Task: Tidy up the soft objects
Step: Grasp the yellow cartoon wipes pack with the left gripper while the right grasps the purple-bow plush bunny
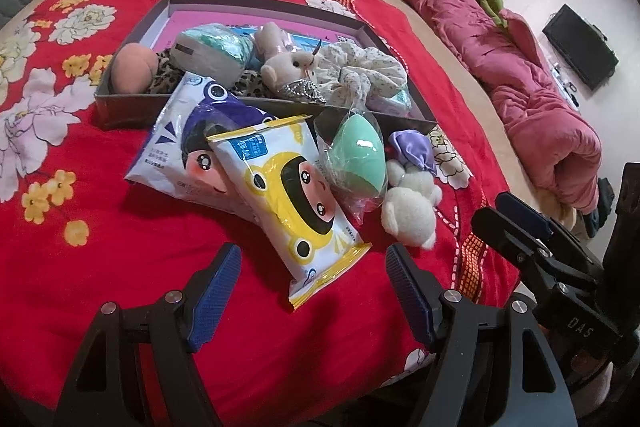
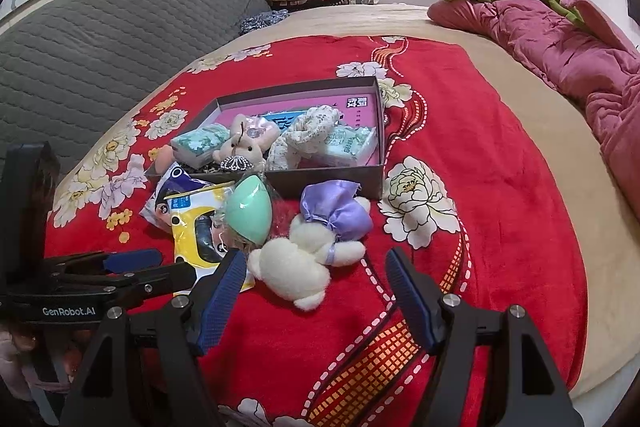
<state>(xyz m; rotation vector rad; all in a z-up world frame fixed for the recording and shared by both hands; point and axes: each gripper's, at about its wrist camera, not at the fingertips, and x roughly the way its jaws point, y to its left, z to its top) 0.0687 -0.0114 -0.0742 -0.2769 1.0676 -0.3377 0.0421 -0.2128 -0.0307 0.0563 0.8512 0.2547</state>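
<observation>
Left wrist view is showing the left hand-held gripper (image 1: 312, 291) gaping wide, empty, straddling the yellow wipes pack (image 1: 290, 207), whose long axis is running away toward the box (image 1: 132, 107).

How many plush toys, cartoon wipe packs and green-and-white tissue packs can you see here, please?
Plush toys: 2 (white plush toy, beige plush toy)
Cartoon wipe packs: 2 (yellow pack, purple pack)
Tissue packs: 2 (left tissue pack, right tissue pack)
Total: 6

A red blanket (image 1: 120, 267) with white and yellow flowers was seen. Beside the grey box (image 1: 132, 111), a mint-green sponge (image 1: 356, 155) and a yellow-and-white packet (image 1: 296, 203) were seen.
</observation>
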